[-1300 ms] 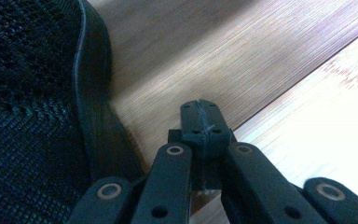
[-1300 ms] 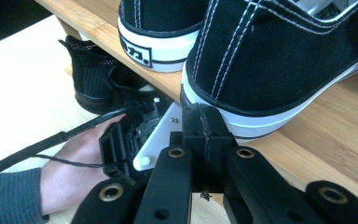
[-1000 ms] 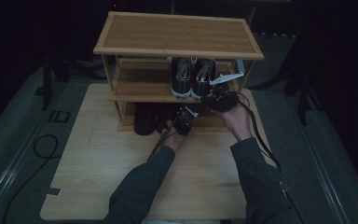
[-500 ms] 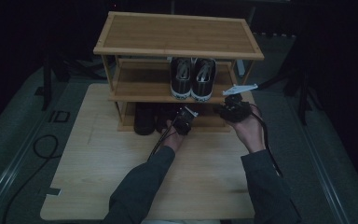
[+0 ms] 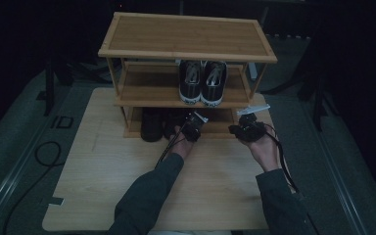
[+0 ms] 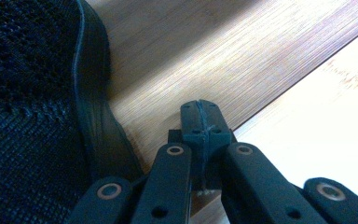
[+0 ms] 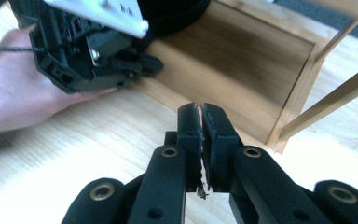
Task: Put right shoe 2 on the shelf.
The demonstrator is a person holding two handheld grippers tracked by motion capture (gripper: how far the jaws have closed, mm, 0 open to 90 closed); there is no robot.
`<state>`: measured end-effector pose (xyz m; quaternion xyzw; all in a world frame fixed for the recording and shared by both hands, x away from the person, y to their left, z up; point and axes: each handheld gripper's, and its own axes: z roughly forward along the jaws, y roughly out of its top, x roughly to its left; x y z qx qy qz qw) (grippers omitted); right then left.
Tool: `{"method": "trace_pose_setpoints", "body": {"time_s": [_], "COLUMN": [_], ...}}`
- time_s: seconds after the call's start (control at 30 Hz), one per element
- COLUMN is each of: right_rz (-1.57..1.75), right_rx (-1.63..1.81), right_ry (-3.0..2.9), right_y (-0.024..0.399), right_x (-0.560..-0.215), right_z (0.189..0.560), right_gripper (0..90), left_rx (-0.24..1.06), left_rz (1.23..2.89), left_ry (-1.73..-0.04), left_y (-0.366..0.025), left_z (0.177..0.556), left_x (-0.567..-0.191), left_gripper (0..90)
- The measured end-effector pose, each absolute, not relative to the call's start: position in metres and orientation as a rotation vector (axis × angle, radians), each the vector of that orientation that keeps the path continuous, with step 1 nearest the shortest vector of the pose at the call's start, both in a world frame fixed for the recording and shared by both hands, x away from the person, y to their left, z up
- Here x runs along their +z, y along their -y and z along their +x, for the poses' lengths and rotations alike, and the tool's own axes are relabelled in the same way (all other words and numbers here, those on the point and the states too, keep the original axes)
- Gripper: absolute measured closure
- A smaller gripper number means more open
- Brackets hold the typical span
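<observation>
A three-level wooden shoe rack point(image 5: 186, 36) stands at the back of the table. A pair of black sneakers with white soles point(image 5: 203, 83) sits on its middle shelf. Black shoes point(image 5: 152, 125) rest on the bottom shelf at the left. My left gripper point(image 5: 191, 128) is at the front of the bottom shelf, shut point(image 6: 200, 116) with nothing in it, just right of a black shoe's sole point(image 6: 93, 116). My right gripper point(image 5: 242, 128) hovers low before the rack's right end, shut point(image 7: 201, 119) and holding nothing. The left gripper point(image 7: 98, 51) appears to its left.
The rack's right posts point(image 7: 335, 100) rise close to the right gripper. The bottom shelf's right half point(image 7: 242, 60) is bare wood. The light wooden tabletop point(image 5: 103, 166) stretches in front. A cable loop point(image 5: 44, 152) lies on the grey floor at the left.
My right hand has come down from beside the sneakers on the middle shelf to bottom-shelf height and moved rightward. The left hand has stayed put.
</observation>
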<state>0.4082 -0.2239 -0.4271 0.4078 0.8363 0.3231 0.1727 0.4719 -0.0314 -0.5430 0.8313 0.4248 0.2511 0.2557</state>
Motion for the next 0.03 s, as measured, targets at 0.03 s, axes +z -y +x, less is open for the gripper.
{"method": "trace_pose_setpoints", "body": {"time_s": [0.03], "right_rz": [1.158], "right_rx": [0.914], "right_ry": [-2.374], "right_y": [0.2242], "right_x": [-0.4296], "right_z": [0.4084], "right_gripper": [86.4], "left_rx": [0.682], "left_rz": [2.257], "left_ry": [-1.153], "left_y": [0.0314], "left_z": [0.4719], "left_x": [-0.543], "left_gripper": [90.0]}}
